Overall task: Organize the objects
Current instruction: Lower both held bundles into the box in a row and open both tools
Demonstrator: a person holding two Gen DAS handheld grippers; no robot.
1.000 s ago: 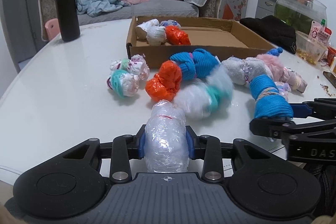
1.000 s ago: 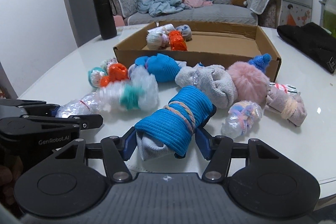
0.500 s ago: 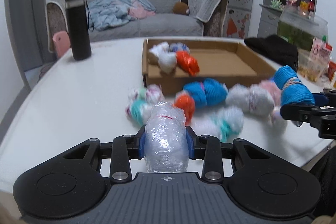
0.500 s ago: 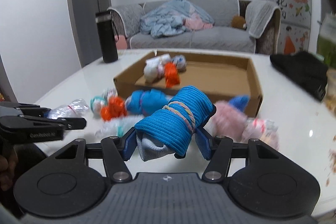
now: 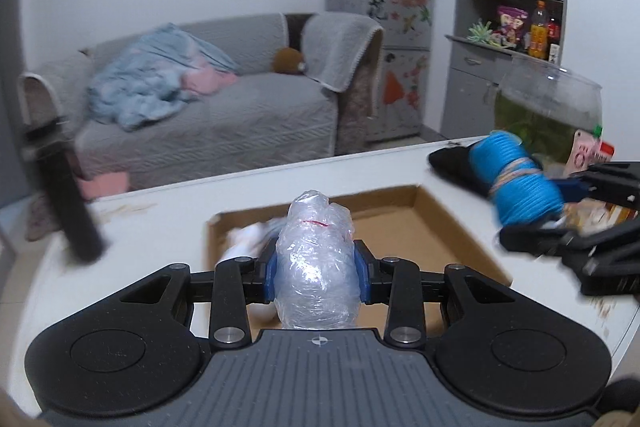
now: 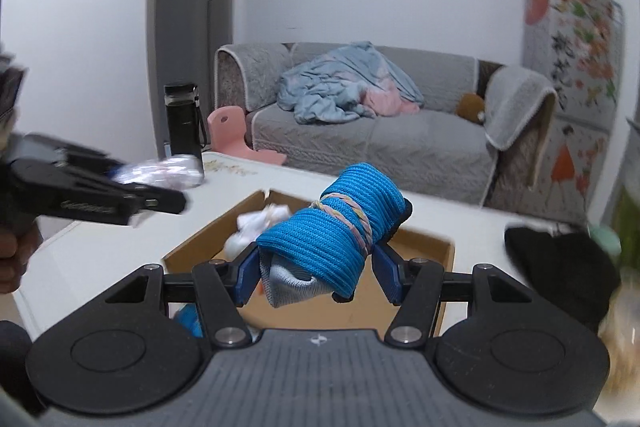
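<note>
Above the box: both grippers hang over the shallow brown cardboard box (image 5: pixel 436 223) on the white table (image 5: pixel 168 211), each carrying a load.
Left gripper (image 5: pixel 316 269): jaws clamped on a crinkled clear plastic-wrapped bundle (image 5: pixel 316 267), held upright over the box's near left part.
Right gripper (image 6: pixel 316 263): jaws clamped on a rolled blue ribbed sock tied with a braided band (image 6: pixel 332 239), lying crosswise between the pads, over the box's near edge.
Step in hand: carrying both items to the box; I judge neither is released yet.
Next move: lower each into bare cardboard, then part the jaws.
Open room: the box's right and far floor looks bare; blurred white bundles (image 6: pixel 260 223) crowd its left corner.
Edges: low box walls need clearing on descent; a tall black bottle (image 6: pixel 184 127) and a black cloth (image 6: pixel 560 263) flank the box.
</note>
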